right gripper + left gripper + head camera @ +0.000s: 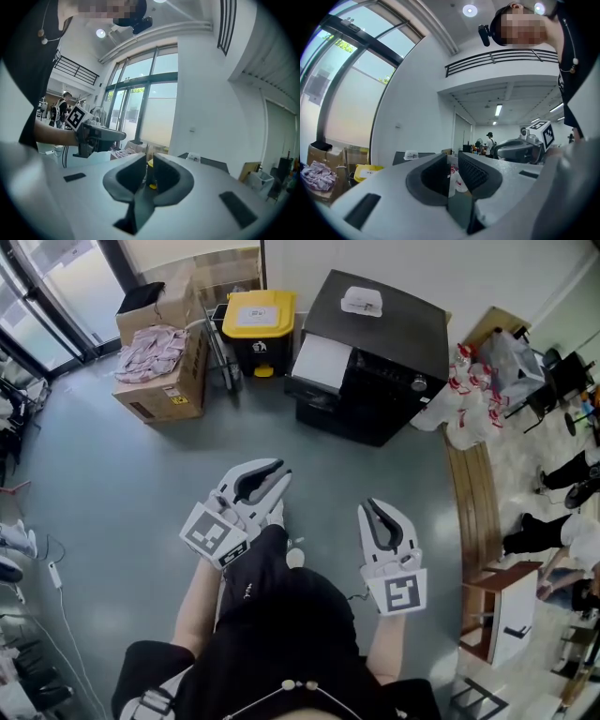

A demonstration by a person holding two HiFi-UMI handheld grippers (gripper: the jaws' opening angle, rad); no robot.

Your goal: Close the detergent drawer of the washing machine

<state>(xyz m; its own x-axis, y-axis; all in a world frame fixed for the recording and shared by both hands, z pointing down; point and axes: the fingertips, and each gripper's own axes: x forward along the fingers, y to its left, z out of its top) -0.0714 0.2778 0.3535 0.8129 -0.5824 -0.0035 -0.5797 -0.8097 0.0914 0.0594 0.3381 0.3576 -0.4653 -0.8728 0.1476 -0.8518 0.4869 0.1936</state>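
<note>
The black washing machine (384,362) stands against the far wall, with a small white object on its lid. A white part (322,362) sticks out at its front left; I cannot tell if this is the drawer. Both grippers hang over the grey floor, well short of the machine. My left gripper (279,472) (453,161) has its jaws apart with nothing between them. My right gripper (370,506) (150,161) shows a narrow gap, also with nothing in it. The machine's dark top (208,162) shows far ahead in the right gripper view.
A yellow-lidded black bin (258,320) stands left of the machine. Further left are cardboard boxes (164,367) with cloth on top. White bags (464,404) lie to the machine's right, beside a wooden bench (473,493). People's legs show at the right edge.
</note>
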